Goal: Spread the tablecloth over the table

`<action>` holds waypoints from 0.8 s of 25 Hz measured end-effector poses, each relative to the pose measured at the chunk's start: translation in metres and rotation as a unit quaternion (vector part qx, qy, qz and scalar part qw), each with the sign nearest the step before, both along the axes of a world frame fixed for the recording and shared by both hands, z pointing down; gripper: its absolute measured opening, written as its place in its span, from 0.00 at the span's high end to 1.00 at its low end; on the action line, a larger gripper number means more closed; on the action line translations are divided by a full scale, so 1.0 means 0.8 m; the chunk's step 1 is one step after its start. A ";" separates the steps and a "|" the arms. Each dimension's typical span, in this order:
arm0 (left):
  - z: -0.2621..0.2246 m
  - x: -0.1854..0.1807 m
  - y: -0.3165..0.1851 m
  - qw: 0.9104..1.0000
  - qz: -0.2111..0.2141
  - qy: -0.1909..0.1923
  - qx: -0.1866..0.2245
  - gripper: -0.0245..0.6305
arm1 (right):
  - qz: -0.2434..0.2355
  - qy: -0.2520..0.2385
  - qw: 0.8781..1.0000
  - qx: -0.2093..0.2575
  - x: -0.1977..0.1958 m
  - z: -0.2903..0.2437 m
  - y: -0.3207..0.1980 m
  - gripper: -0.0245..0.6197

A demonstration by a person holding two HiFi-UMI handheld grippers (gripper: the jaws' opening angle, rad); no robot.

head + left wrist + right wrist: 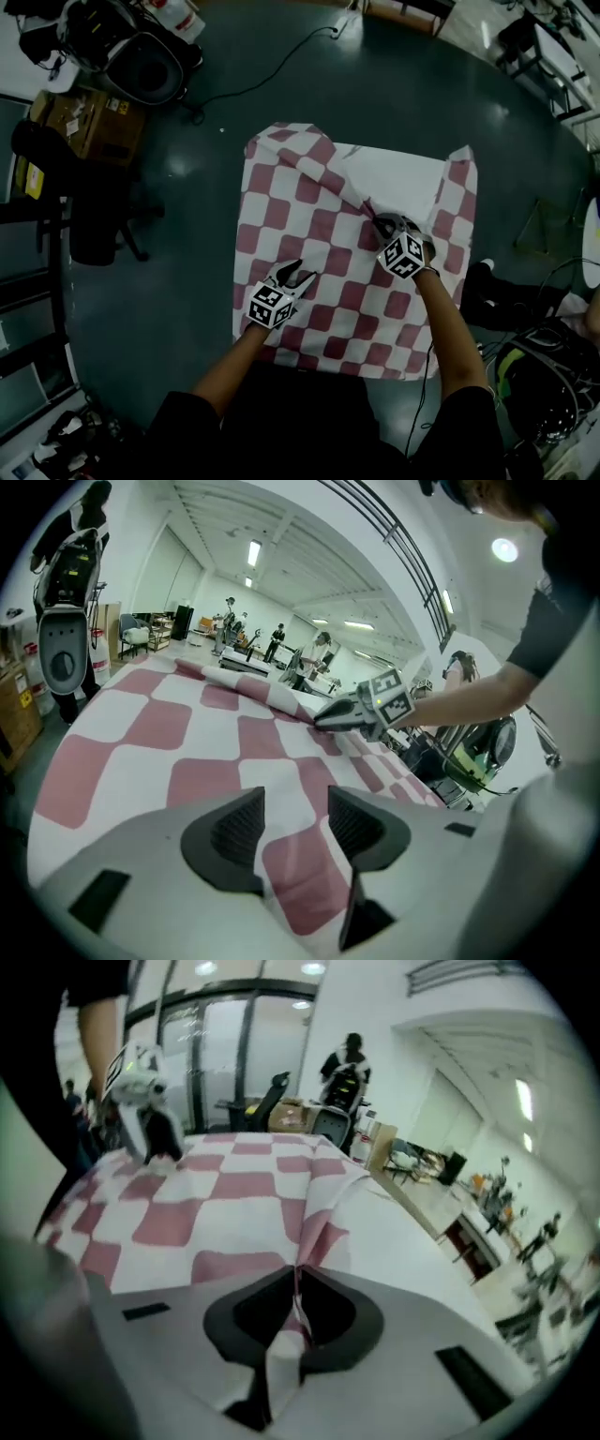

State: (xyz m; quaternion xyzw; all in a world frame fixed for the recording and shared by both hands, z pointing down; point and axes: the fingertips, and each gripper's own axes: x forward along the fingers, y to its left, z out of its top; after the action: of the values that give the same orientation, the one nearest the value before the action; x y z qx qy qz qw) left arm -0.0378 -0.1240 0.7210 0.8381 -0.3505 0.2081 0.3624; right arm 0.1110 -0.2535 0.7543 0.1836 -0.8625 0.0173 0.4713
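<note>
A red-and-white checked tablecloth lies partly unfolded on the table, and a bare white patch of table top shows at the far right. My right gripper is shut on a raised fold of the cloth near its middle. In the right gripper view the pinched cloth runs up between the closed pads of that gripper. My left gripper hovers open over the near left part of the cloth. The left gripper view shows only flat cloth beyond the spread jaws of the left gripper.
A dark chair, a cardboard box and a round dark machine stand to the left on the green floor. A cable runs behind the table. Bags and gear lie at the right.
</note>
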 end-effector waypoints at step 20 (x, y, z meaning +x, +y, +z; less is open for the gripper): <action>0.000 -0.016 0.003 0.998 -0.062 -0.012 -0.009 0.65 | 0.151 -0.209 0.952 -0.165 -0.031 -0.044 -0.166 0.70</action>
State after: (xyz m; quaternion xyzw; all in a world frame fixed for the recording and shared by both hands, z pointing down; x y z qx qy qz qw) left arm -0.0510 -0.1213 0.7212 0.8091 -0.4040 0.1981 0.3780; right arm 0.0858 -0.3865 0.7193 0.2230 -0.8891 0.2685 0.2960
